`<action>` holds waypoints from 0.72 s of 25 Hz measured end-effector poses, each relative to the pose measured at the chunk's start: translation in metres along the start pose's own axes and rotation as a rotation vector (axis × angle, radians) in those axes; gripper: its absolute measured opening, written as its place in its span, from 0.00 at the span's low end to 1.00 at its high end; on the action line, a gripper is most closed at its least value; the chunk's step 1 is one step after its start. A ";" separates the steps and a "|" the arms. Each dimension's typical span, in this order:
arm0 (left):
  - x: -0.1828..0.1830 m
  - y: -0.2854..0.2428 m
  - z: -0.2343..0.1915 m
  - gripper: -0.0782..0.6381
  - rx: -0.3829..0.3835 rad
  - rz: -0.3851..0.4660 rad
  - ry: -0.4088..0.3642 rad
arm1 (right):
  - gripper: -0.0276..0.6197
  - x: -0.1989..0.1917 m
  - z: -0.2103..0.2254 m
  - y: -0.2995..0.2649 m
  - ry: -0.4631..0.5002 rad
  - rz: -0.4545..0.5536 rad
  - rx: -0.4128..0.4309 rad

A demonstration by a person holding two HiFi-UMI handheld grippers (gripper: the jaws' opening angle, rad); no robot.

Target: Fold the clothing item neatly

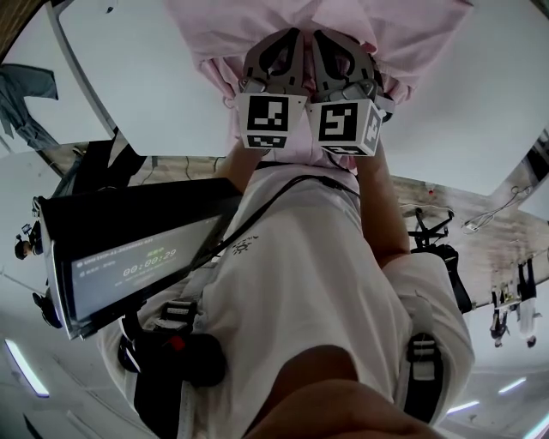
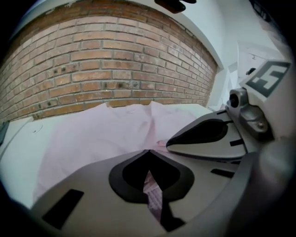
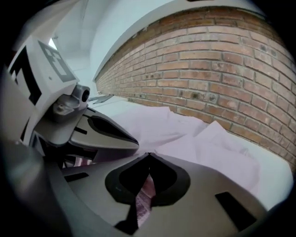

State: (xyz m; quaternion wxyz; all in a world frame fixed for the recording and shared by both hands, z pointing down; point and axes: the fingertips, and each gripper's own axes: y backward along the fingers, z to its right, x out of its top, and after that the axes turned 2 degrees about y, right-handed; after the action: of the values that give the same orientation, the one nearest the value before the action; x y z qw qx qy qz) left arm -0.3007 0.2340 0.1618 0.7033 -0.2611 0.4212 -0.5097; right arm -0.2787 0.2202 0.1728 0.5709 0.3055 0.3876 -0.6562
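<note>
A pale pink garment (image 1: 257,26) lies spread on a white table (image 1: 480,86), its near edge gathered toward me. In the head view my left gripper (image 1: 287,43) and right gripper (image 1: 330,43) sit side by side over that near edge, almost touching. Both are shut on the cloth. In the left gripper view the left gripper (image 2: 148,151) has its jaws closed, with a strip of pink fabric (image 2: 152,196) pinched behind the tips. The right gripper view shows the same for the right gripper (image 3: 148,154), with pink fabric (image 3: 145,196) caught in it. The rest of the garment (image 2: 101,134) (image 3: 203,143) stretches away toward the wall.
A red brick wall (image 2: 92,60) (image 3: 222,69) runs along the table's far side. A grey garment (image 1: 26,94) hangs at the table's left. A dark screen device (image 1: 129,266) hangs at my chest. Wooden floor with cables (image 1: 489,214) shows beside the table.
</note>
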 end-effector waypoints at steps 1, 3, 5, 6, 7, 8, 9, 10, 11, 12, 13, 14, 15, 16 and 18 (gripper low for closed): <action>-0.003 -0.001 -0.001 0.11 0.000 -0.011 0.014 | 0.05 -0.003 -0.001 -0.001 0.012 -0.027 0.006; -0.007 -0.001 -0.003 0.11 -0.002 -0.024 0.025 | 0.05 -0.006 0.001 -0.003 0.024 -0.067 -0.001; -0.008 -0.001 -0.002 0.11 -0.009 -0.026 0.025 | 0.05 -0.008 0.006 -0.005 0.019 -0.086 -0.017; -0.008 0.000 -0.001 0.11 -0.011 -0.026 0.024 | 0.05 -0.008 0.009 -0.004 0.018 -0.088 -0.031; -0.008 0.000 0.000 0.11 -0.011 -0.026 0.021 | 0.05 -0.007 0.013 -0.002 0.017 -0.084 -0.049; -0.009 0.001 0.001 0.11 -0.012 -0.026 0.018 | 0.05 -0.006 0.018 0.000 0.014 -0.078 -0.071; -0.009 0.001 0.001 0.11 -0.011 -0.025 0.016 | 0.05 -0.004 0.024 0.003 0.009 -0.072 -0.094; -0.010 0.002 0.000 0.11 -0.011 -0.025 0.015 | 0.05 -0.003 0.032 0.005 0.004 -0.069 -0.120; -0.010 0.002 0.000 0.11 -0.010 -0.026 0.015 | 0.05 -0.003 0.041 0.007 -0.001 -0.068 -0.149; -0.010 0.001 -0.001 0.11 -0.009 -0.026 0.014 | 0.05 -0.005 0.052 0.009 -0.007 -0.070 -0.183; -0.010 0.001 -0.001 0.11 -0.009 -0.028 0.014 | 0.05 -0.007 0.064 0.012 -0.016 -0.073 -0.220; -0.010 0.001 -0.001 0.11 -0.009 -0.029 0.014 | 0.05 -0.011 0.076 0.016 -0.028 -0.078 -0.257; -0.010 0.000 -0.001 0.11 -0.009 -0.030 0.013 | 0.05 -0.016 0.087 0.019 -0.043 -0.083 -0.293; -0.010 -0.001 -0.002 0.11 -0.007 -0.029 0.011 | 0.05 -0.021 0.097 0.022 -0.059 -0.089 -0.325; -0.008 0.000 -0.005 0.11 0.002 -0.023 0.008 | 0.05 -0.032 0.116 0.031 -0.089 -0.103 -0.381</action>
State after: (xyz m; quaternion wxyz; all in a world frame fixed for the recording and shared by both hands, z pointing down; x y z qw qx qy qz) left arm -0.3062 0.2420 0.1623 0.6959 -0.2634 0.4203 -0.5193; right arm -0.2384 0.1358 0.2545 0.6005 0.1424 0.4940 -0.6124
